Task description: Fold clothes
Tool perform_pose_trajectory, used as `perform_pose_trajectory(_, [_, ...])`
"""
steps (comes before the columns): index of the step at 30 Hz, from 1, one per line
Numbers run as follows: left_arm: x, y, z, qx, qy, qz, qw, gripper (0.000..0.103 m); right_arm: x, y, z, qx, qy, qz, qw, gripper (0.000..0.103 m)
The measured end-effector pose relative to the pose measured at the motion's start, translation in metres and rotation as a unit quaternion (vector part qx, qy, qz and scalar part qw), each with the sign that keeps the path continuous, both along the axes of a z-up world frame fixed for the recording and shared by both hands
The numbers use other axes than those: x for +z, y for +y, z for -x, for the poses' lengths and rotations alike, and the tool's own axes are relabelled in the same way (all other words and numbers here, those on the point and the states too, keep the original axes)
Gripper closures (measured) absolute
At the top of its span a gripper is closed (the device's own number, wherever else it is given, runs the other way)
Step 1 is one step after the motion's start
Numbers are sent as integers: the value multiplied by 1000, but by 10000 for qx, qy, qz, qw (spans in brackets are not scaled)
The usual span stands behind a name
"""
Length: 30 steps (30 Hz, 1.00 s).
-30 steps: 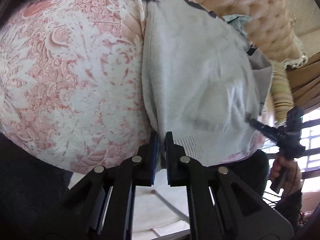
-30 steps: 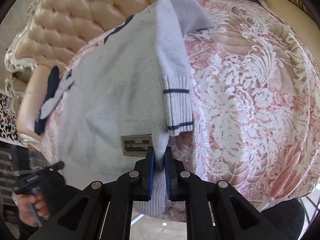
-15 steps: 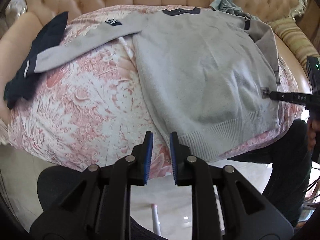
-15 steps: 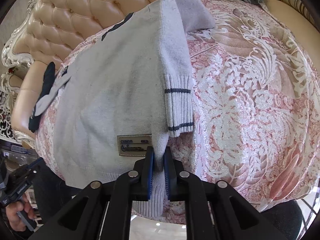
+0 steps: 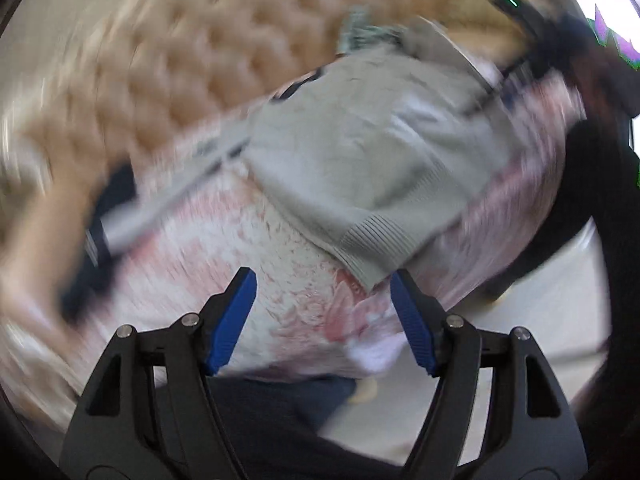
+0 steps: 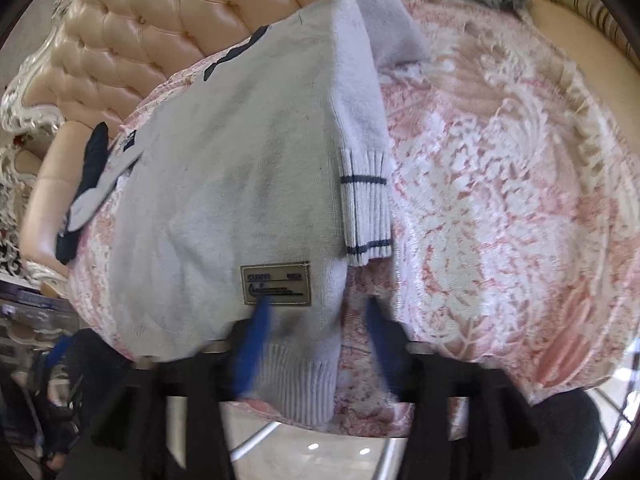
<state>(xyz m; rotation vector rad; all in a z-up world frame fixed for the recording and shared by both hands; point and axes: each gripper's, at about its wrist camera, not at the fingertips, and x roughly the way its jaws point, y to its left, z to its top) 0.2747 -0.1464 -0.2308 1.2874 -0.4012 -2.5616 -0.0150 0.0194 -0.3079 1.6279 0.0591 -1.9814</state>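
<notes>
My left tongs (image 5: 323,309) are spread wide, holding nothing, near the grey sweater (image 5: 372,160). Only my right view shows its tan label (image 6: 276,283); the right tongs (image 6: 316,344) are spread too, around the hem.

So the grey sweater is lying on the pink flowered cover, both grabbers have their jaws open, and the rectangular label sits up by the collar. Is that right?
Not quite. The label sits low on the grey sweater, near the ribbed hem, not by the collar; the right wrist view shows it. The rest holds: the sweater lies on the pink flowered cover, and both the left gripper and the right gripper have open jaws.
</notes>
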Motion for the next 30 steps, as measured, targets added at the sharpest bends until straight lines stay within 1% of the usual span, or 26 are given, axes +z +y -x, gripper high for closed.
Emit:
perform_pose_trajectory(1, [-8, 13, 5, -272, -134, 458, 9985, 31, 1, -1, -1, 28, 85, -46, 9999, 34])
perform_pose_trajectory(3, [-20, 25, 13, -599, -408, 796, 9942, 32, 4, -1, -4, 86, 201, -75, 9997, 34])
perform_pose_trajectory(4, [-29, 32, 19, -718, -540, 1037, 9905, 33, 5, -2, -5, 115, 258, -89, 9996, 34])
perform_pose_trajectory(6, [-46, 42, 33, -900, -721, 1493, 9820, 36, 4, -5, -5, 234, 270, 30, 9994, 34])
perform_pose_trajectory(7, [-54, 43, 39, -908, -802, 1642, 9790, 37, 3, -6, -5, 277, 285, 45, 9992, 36])
perform_pose_trajectory(8, [-61, 44, 45, -915, -883, 1791, 9756, 40, 3, -7, -5, 303, 315, 15, 9990, 47])
perform_pose_trajectory(9, [-68, 44, 50, -920, -964, 1931, 9721, 47, 2, -8, -4, 328, 345, -14, 9989, 55])
perform_pose_trajectory(10, [-74, 41, 54, -877, -1044, 1964, 9710, 50, 2, -8, -4, 344, 354, -32, 9988, 67])
perform_pose_trajectory(11, [-80, 37, 58, -834, -1124, 1997, 9698, 54, 1, -7, -4, 352, 350, -41, 9988, 73])
perform_pose_trajectory(12, [-85, 34, 62, -790, -1198, 2028, 9686, 60, 0, -7, -4, 360, 345, -51, 9987, 76])
perform_pose_trajectory(13, [-86, 31, 65, -728, -1184, 2042, 9690, 63, -1, -6, -3, 369, 340, -60, 9987, 83])
perform_pose_trajectory(14, [-86, 29, 66, -671, -1160, 2090, 9687, 65, -1, -5, -3, 377, 335, -70, 9987, 85])
perform_pose_trajectory(15, [-85, 28, 66, -627, -1110, 2141, 9685, 69, -2, -5, -3, 385, 331, -79, 9987, 86])
perform_pose_trajectory(16, [-84, 27, 67, -579, -1059, 2191, 9682, 76, -3, -4, -3, 394, 326, -89, 9987, 88])
perform_pose_trajectory(17, [-80, 24, 68, -466, -982, 2237, 9686, 89, -3, -4, -3, 402, 321, -98, 9986, 89])
perform_pose_trajectory(18, [-77, 21, 69, -358, -911, 2282, 9687, 90, -4, -3, -2, 410, 316, -108, 9986, 89])
perform_pose_trajectory(21, [-77, 13, 72, -223, -943, 2367, 9667, 90, -4, 1, -3, 452, 344, -177, 9982, 89])
perform_pose_trajectory(23, [-87, 16, 73, -393, -1076, 2542, 9603, 91, -5, -5, -4, 477, 372, -241, 9979, 89])
perform_pose_trajectory(24, [-87, 18, 73, -462, -1069, 2570, 9594, 97, -5, -7, -4, 473, 369, -257, 9979, 89])
perform_pose_trajectory(26, [-78, 20, 67, -443, -1099, 2494, 9611, 98, -4, -6, -3, 434, 352, -261, 9981, 90])
perform_pose_trajectory(28, [-62, 18, 59, -375, -1060, 2535, 9608, 98, -3, -3, -3, 378, 352, -270, 9983, 90])
perform_pose_trajectory(30, [-55, 19, 53, -309, -1090, 2452, 9628, 98, -4, -1, -4, 338, 355, -265, 9984, 90])
